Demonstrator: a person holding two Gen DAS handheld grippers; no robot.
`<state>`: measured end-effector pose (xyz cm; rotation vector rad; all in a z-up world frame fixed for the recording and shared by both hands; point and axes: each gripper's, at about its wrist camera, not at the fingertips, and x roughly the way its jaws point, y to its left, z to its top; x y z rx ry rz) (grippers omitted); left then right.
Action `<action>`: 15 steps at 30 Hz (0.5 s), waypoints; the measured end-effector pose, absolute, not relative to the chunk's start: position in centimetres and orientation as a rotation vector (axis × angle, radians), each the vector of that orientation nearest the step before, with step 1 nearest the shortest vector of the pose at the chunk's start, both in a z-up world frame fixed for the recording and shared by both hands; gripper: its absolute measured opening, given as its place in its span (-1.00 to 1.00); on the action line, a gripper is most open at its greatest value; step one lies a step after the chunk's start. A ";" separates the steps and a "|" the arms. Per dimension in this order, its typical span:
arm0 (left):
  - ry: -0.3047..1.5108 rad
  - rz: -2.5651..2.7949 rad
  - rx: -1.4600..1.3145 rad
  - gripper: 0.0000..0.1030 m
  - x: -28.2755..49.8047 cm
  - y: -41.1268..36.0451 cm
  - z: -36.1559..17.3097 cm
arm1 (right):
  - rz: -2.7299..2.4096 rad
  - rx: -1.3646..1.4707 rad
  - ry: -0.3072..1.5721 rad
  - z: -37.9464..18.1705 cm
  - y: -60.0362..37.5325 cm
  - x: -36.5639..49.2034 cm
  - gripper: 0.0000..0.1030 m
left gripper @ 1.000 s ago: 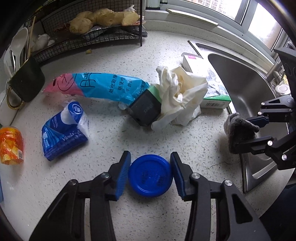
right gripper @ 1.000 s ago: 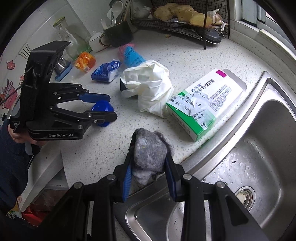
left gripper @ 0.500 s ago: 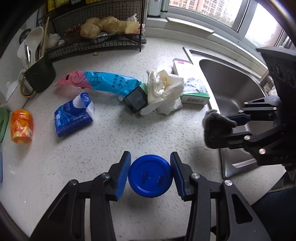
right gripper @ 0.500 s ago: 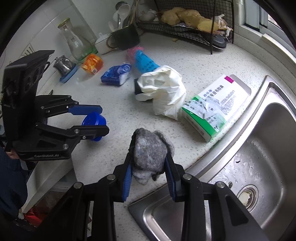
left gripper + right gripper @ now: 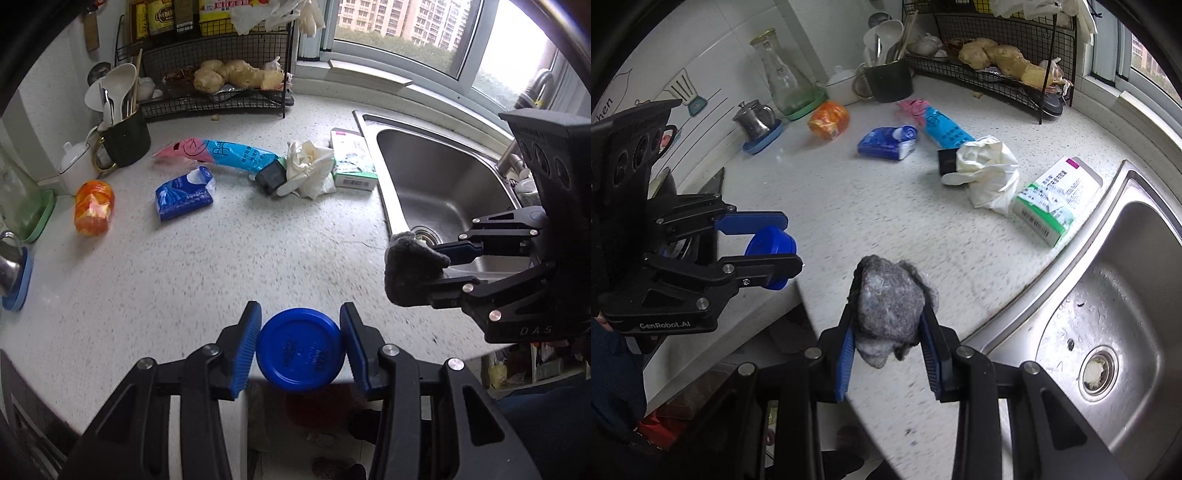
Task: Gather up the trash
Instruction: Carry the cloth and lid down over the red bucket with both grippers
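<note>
On the counter (image 5: 184, 280), a tissue pack (image 5: 184, 192) lies left of the glove (image 5: 308, 168), the sink (image 5: 439, 184) right.

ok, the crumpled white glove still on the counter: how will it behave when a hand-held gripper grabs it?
The white glove is probably floppy: it lies crumpled in soft folds, so it should drape and dangle. It looks thin, so likely very light. It rests against the black box and the green-and-white carton, so lifting it may nudge the box.
</note>
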<state>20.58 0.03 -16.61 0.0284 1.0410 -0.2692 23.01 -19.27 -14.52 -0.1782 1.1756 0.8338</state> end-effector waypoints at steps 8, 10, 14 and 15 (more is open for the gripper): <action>1.002 -0.328 0.028 -0.20 13.4 0.0 -15.0 | 0.765 -0.159 1.146 -12.5 -19.4 16.1 -0.41; 0.990 -0.338 0.038 -0.20 11.3 -0.1 -14.8 | 0.753 -0.151 1.149 -12.2 -19.4 14.3 -0.41; 1.000 -0.339 0.051 -0.20 8.1 -0.2 -15.4 | 0.703 -0.148 1.134 -12.0 -19.7 10.8 -0.41; 1.001 -0.341 0.047 -0.20 7.2 -0.1 -15.5 | 0.692 -0.142 1.131 -12.0 -19.9 9.9 -0.41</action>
